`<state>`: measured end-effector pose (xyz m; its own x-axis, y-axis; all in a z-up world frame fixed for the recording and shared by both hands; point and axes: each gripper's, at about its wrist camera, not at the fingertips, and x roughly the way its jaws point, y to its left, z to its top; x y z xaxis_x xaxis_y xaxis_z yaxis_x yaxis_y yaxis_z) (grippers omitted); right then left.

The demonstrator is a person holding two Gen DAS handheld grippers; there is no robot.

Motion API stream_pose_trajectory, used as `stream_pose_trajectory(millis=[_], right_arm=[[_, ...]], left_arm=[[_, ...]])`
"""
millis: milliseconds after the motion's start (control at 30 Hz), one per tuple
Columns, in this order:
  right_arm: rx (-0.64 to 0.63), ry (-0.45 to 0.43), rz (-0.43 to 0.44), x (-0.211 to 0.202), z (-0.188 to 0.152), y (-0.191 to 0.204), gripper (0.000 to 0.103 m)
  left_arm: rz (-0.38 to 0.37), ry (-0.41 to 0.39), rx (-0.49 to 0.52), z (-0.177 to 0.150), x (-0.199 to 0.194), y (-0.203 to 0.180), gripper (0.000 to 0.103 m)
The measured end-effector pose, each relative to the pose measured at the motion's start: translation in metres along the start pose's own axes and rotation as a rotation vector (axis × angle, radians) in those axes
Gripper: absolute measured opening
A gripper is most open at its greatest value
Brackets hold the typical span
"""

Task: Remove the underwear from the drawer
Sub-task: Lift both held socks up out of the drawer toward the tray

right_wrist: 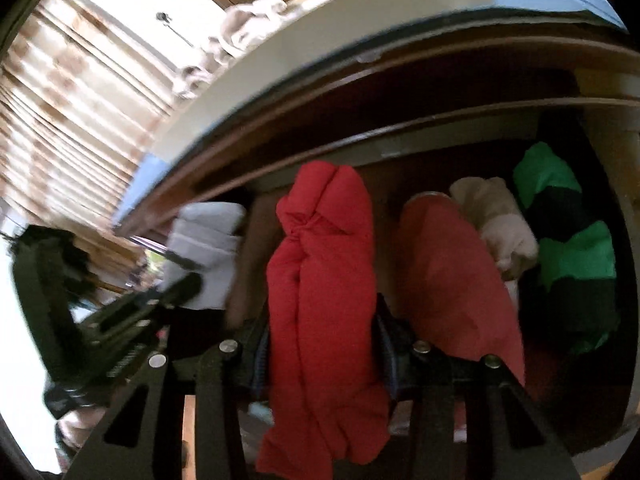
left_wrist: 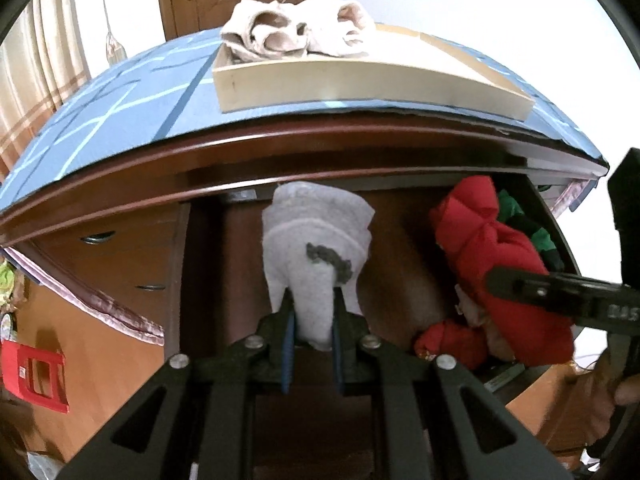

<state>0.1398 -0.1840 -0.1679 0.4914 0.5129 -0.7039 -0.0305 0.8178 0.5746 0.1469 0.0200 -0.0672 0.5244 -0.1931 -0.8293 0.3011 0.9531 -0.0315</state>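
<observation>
Underwear fills an open wooden drawer [left_wrist: 404, 216] beneath a blue-patterned tabletop [left_wrist: 120, 120]. The left gripper [left_wrist: 312, 312] is clenched on a pale grey folded piece [left_wrist: 316, 248], held at the drawer's left side, just under the table edge. The right gripper [right_wrist: 324, 344] has a rolled red piece [right_wrist: 320, 280] between its fingers, the cloth bunched against both pads in a grasp. Further right in the drawer lie another red garment [right_wrist: 448, 280], a cream one [right_wrist: 496, 224] and a green-and-black one [right_wrist: 568, 248]. On the tabletop, at the far side, a shallow cream tray [left_wrist: 360, 80] holds crumpled beige cloth [left_wrist: 296, 32]. A red stool [left_wrist: 36, 372] stands at the near left.
</observation>
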Motion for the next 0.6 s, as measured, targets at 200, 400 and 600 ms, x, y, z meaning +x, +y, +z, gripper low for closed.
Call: stream_pose_trajectory(millis=[200, 400, 600], right_arm=[[-0.035, -0.067, 0.06, -0.024, -0.018, 0.014, 0.046], [-0.046, -0.115, 0.088, -0.052, -0.025, 0.015, 0.046], [-0.059, -0.15, 0.109, -0.069, -0.036, 0.018, 0.046]], left_arm=[[0.006, -0.031, 0.012, -0.001, -0.013, -0.005, 0.013], [-0.01, -0.072, 0.021, -0.002, -0.029, -0.01, 0.013], [-0.015, -0.098, 0.033, 0.0, -0.041, -0.016, 0.013]])
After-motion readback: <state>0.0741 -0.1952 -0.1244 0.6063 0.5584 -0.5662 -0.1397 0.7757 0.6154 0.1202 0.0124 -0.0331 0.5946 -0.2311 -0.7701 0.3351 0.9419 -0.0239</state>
